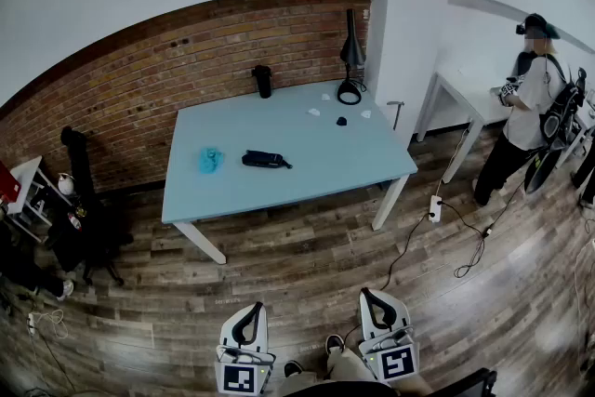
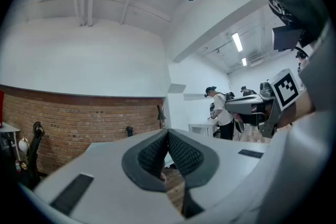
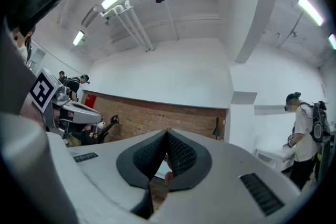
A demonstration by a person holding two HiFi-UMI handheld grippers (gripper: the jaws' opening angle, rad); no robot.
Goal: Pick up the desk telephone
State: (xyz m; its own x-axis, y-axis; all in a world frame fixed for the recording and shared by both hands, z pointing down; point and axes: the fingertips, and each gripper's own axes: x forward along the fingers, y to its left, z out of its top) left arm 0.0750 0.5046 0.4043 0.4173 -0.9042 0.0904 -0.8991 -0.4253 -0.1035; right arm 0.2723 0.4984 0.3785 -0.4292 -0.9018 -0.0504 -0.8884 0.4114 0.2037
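Note:
A dark, low, elongated object (image 1: 265, 160), likely the desk telephone, lies near the middle of the light blue table (image 1: 307, 172). Both grippers hang low at the bottom of the head view, over the wooden floor and well short of the table. My left gripper (image 1: 251, 310) has its jaws pressed together at the tips with nothing between them, as the left gripper view (image 2: 168, 132) shows. My right gripper (image 1: 370, 297) is likewise shut and empty (image 3: 167, 132). In both gripper views the jaws hide the tabletop.
On the table are a teal cloth (image 1: 210, 160), a black cup (image 1: 263, 80), a black desk lamp (image 1: 351, 60) and small white scraps (image 1: 314, 112). A person (image 1: 525, 107) stands by a white table (image 1: 456, 88) at the right. A power strip (image 1: 434, 207) with cables lies on the floor.

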